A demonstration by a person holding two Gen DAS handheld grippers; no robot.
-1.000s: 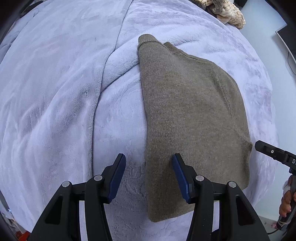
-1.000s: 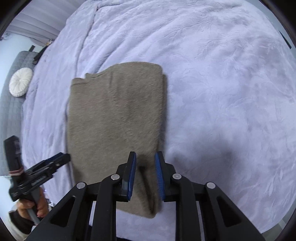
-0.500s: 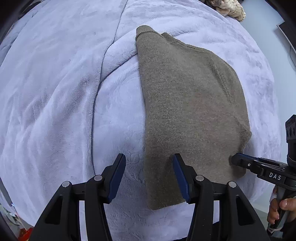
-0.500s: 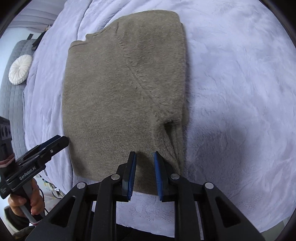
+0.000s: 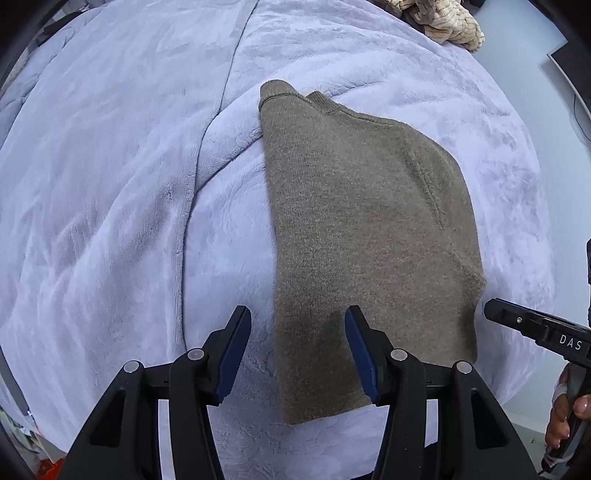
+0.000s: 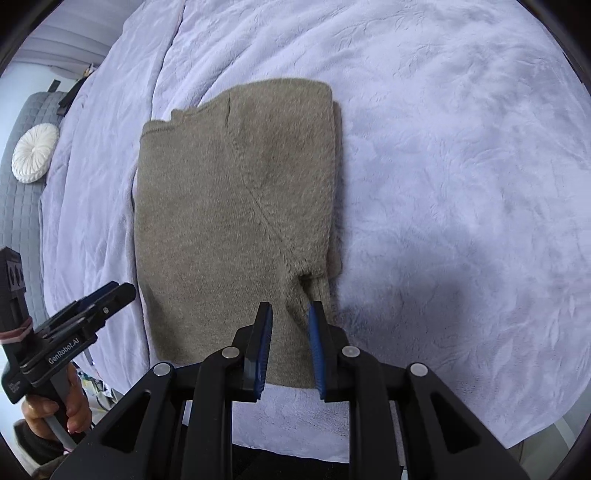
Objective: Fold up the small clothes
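Two handheld grippers hang above one folded olive-brown knit sweater (image 5: 362, 236) that lies flat on a pale lavender plush blanket (image 5: 110, 184) covering a bed. The sweater forms a rough rectangle, its ribbed collar at the far end and its hem toward the near edge of the bed; a raglan seam runs diagonally across the top layer, and in the right wrist view a second layer of fabric shows along the sweater's right edge. The left gripper (image 5: 298, 354) points steeply down over the sweater's near left corner. Its jaws stand apart, with nothing between the blue pads: the left pad sits over bare blanket and the right pad over the knit, and neither pad presses on the cloth. The right gripper (image 6: 290, 349) also points steeply down, over the near right part of the sweater, just below the underarm pucker. Its jaws stand close together with a narrow gap, and no fabric is pinched between the pads. Each wrist view shows the other gripper at the frame edge, held by a hand (image 6: 55, 413). A round white cushion (image 6: 35, 152) rests on a grey quilted surface at the far left, and a cream knitted item (image 5: 448, 22) lies at the far end of the bed.
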